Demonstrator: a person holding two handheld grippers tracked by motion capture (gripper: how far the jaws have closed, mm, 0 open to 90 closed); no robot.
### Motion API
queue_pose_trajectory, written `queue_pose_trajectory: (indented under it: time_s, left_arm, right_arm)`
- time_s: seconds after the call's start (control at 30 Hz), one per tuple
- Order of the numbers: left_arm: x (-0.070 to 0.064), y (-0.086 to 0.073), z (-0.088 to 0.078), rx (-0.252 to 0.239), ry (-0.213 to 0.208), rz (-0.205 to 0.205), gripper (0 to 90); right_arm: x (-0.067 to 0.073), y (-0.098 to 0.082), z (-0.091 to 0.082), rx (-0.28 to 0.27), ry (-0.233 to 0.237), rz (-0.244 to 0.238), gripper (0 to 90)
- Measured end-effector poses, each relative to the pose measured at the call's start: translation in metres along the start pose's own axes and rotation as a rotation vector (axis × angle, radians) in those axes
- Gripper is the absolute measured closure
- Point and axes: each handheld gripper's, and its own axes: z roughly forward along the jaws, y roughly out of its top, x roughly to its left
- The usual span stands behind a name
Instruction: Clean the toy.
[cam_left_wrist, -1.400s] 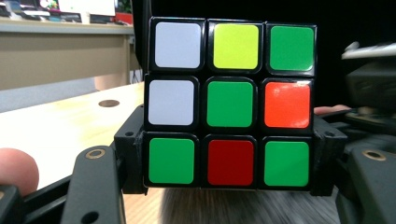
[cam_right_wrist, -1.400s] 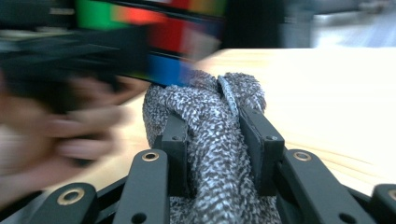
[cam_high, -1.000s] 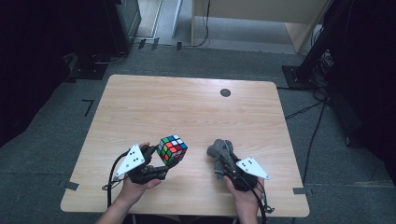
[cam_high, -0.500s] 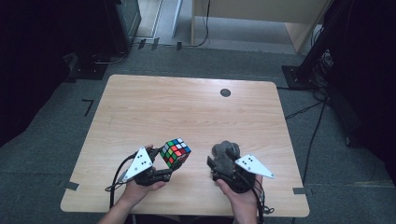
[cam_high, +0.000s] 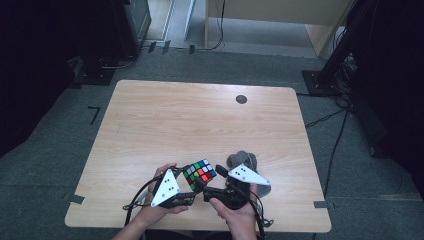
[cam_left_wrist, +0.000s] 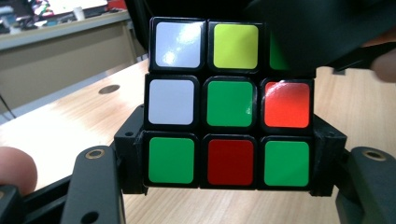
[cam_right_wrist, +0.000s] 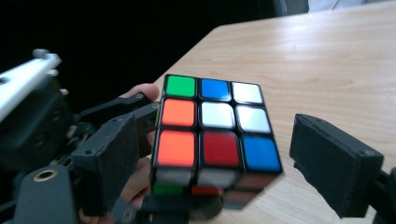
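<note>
A scrambled Rubik's cube (cam_high: 200, 172) hangs just above the table near its front edge. My left gripper (cam_high: 190, 186) is shut on the cube's lowest layer. In the left gripper view both black jaws clamp the bottom row of the cube (cam_left_wrist: 229, 116), under my left gripper (cam_left_wrist: 229, 173). My right gripper (cam_high: 212, 182) reaches in from the right. Its jaws have just been opening. In the right gripper view they straddle the cube (cam_right_wrist: 212, 128) with a clear gap on the right side, so my right gripper (cam_right_wrist: 219, 158) is open. The left gripper (cam_right_wrist: 42, 140) shows at the left there.
A grey, soft-looking lump (cam_high: 243, 160) lies on the wooden table (cam_high: 200, 115) just behind my right hand. A small dark round disc (cam_high: 241, 99) sits at the far right of the top. Dark floor, cables and stands surround the table.
My right gripper came off the grey lump, swung left to the cube and opened wide. My left hand carried the cube right and toward the front edge.
</note>
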Motion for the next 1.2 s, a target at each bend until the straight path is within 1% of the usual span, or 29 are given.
queue_pose_trajectory:
  time_s: [0.03,0.1,0.13,0.17,0.2,0.27,0.33,0.43,0.5,0.63,0.7,0.77,0.83,0.93,1.0,1.03,1.07,1.13,1.2]
  left_arm:
    - [-0.003,0.001,0.0,-0.005,0.0,0.017,33.9]
    - [-0.007,0.004,0.0,-0.003,0.008,0.049,33.9]
    - [-0.008,0.004,0.0,-0.001,0.009,0.053,33.8]
    - [-0.008,0.004,0.001,0.0,0.011,0.049,33.6]
    - [-0.008,0.004,0.002,0.008,0.018,0.056,33.4]
    - [-0.009,0.005,0.002,0.016,0.029,0.061,32.5]
    - [-0.011,0.007,0.001,0.014,0.038,0.072,31.3]
    - [-0.015,0.011,0.001,0.013,0.058,0.102,31.1]
    - [-0.015,0.011,0.002,0.017,0.056,0.109,31.2]
    - [-0.016,0.012,0.002,0.021,0.058,0.107,31.2]
    - [-0.016,0.014,0.001,0.022,0.06,0.106,31.6]
    - [-0.016,0.014,0.001,0.032,0.063,0.114,31.6]
    - [-0.016,0.014,0.001,0.036,0.063,0.114,31.4]
    - [-0.016,0.014,0.001,0.04,0.057,0.106,31.5]
    - [-0.015,0.015,-0.001,0.031,0.052,0.112,32.9]
    - [-0.013,0.015,-0.003,0.02,0.037,0.096,33.0]
    - [-0.01,0.016,-0.005,0.012,0.024,0.068,33.2]
    - [-0.002,0.016,-0.007,0.004,0.027,0.014,33.3]
    - [0.006,0.015,-0.01,0.001,0.034,-0.024,33.3]
  right_arm:
    - [0.0,-0.001,0.001,0.007,0.0,0.006,19.9]
    - [0.001,-0.002,0.001,0.011,0.008,0.02,31.7]
    - [0.001,-0.003,0.0,0.001,0.015,0.027,31.9]
    - [0.002,-0.003,-0.001,-0.003,0.008,0.024,32.2]
    - [0.003,-0.004,-0.001,-0.005,0.0,0.021,33.2]
    - [0.006,-0.005,-0.001,-0.01,-0.024,-0.003,33.5]
    - [0.009,-0.006,-0.001,-0.007,-0.039,-0.017,33.8]
    - [0.013,-0.008,0.002,0.014,-0.056,-0.039,34.1]
    - [0.014,-0.009,0.003,0.02,-0.062,-0.042,34.2]
    - [0.016,-0.011,0.004,0.032,-0.08,-0.07,34.2]
    - [0.017,-0.01,0.004,0.032,-0.076,-0.08,34.2]
    - [0.017,-0.01,0.005,0.034,-0.08,-0.103,34.2]
    - [0.019,-0.011,0.006,0.044,-0.091,-0.117,34.2]
    - [0.019,-0.012,0.007,0.05,-0.098,-0.12,34.2]
    - [0.019,-0.012,0.007,0.055,-0.091,-0.125,34.0]
    - [0.019,-0.012,0.006,0.046,-0.076,-0.137,33.2]
    - [0.018,-0.011,0.005,0.04,-0.055,-0.145,31.3]
    - [0.017,-0.008,0.002,0.025,-0.008,-0.133,26.4]
    - [0.016,-0.002,-0.003,-0.01,0.001,-0.124,21.9]
